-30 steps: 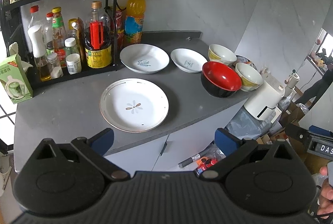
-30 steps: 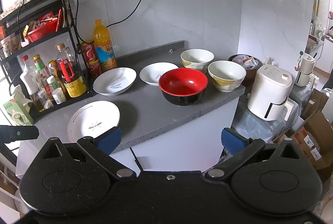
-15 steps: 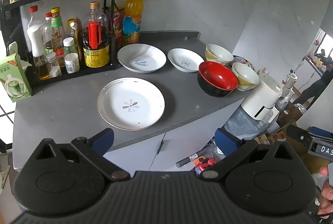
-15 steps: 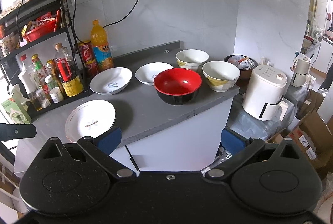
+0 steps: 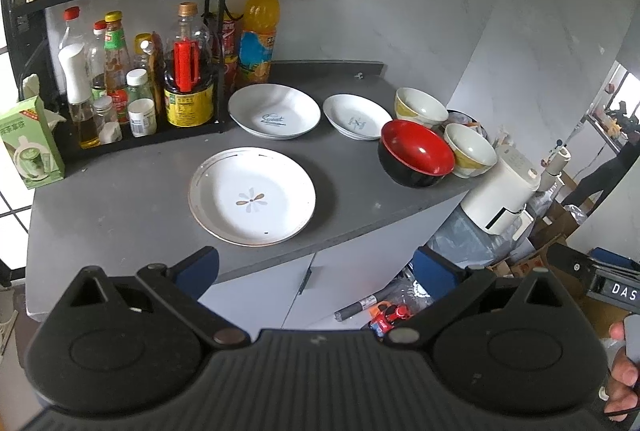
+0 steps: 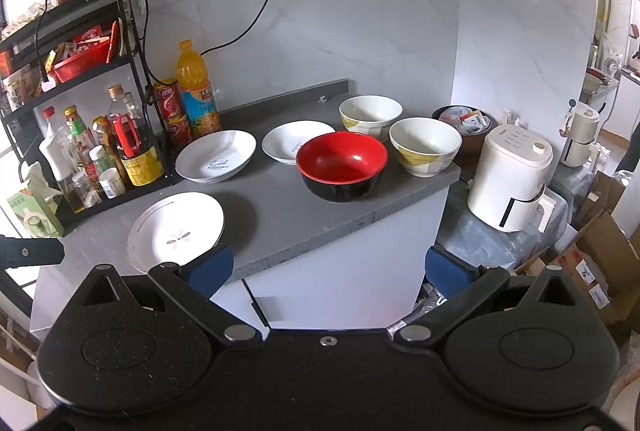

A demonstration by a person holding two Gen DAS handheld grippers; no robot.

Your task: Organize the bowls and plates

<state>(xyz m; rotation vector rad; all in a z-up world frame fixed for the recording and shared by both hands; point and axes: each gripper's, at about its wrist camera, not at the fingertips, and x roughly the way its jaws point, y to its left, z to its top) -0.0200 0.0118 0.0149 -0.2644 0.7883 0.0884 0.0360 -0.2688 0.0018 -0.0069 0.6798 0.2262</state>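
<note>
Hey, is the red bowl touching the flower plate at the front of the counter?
Apart. The left wrist view shows bare grey counter between the red bowl and the flower plate.

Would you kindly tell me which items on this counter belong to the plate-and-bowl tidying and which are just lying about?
For the job:
flower plate
"Sweet" plate
small plate
red bowl
two cream bowls

Just lying about:
condiment rack
orange drink bottle
green carton
white appliance
</note>
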